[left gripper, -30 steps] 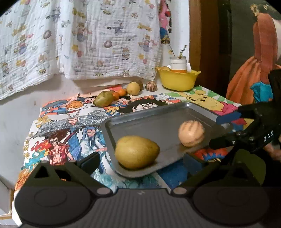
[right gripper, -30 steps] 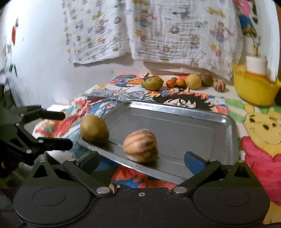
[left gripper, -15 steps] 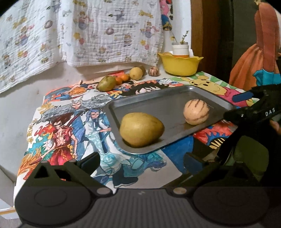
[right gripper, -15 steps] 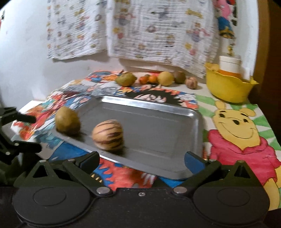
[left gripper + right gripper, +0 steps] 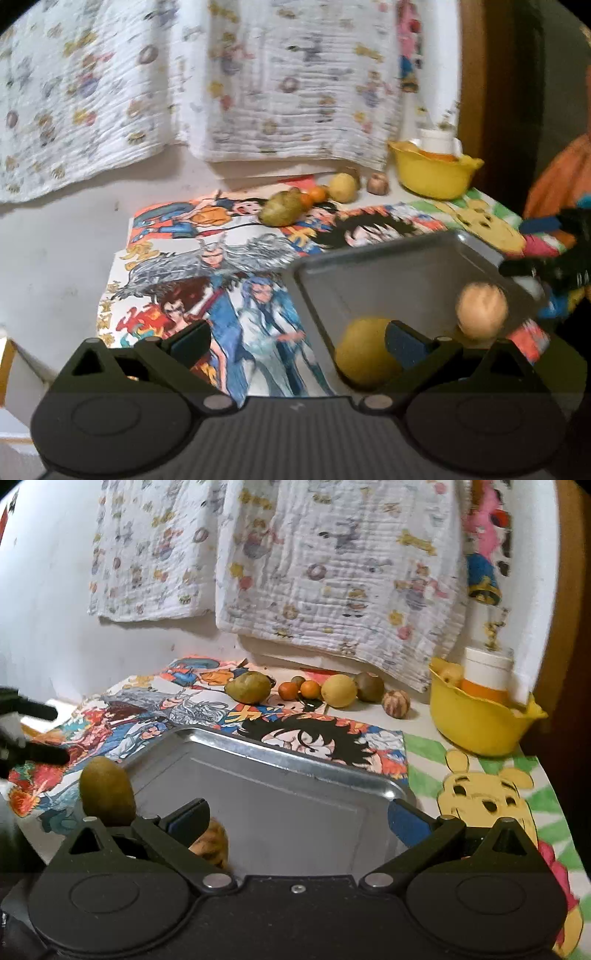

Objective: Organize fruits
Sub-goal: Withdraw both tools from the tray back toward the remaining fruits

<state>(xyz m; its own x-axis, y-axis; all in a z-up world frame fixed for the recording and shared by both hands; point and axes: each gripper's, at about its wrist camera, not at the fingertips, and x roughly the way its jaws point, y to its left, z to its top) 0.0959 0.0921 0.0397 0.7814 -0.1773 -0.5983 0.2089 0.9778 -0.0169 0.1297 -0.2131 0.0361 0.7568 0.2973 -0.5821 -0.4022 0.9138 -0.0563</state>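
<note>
A metal tray lies on the cartoon-print cloth and also shows in the left wrist view. In it are a green-yellow pear and a round striped fruit. A row of fruits stands by the back wall: a green pear, two small oranges, a yellow fruit, a brown fruit and a small striped fruit. My left gripper is open and empty, left of the tray. My right gripper is open and empty over the tray's near edge.
A yellow bowl holding a white and orange jar stands at the back right. A patterned white cloth hangs on the wall behind the fruits. The table's left edge drops off beside the cloth.
Both grippers have moved forward toward the table. The left view has swung left, so the tray now sits to its right. The fruits in the tray have not visibly moved.
</note>
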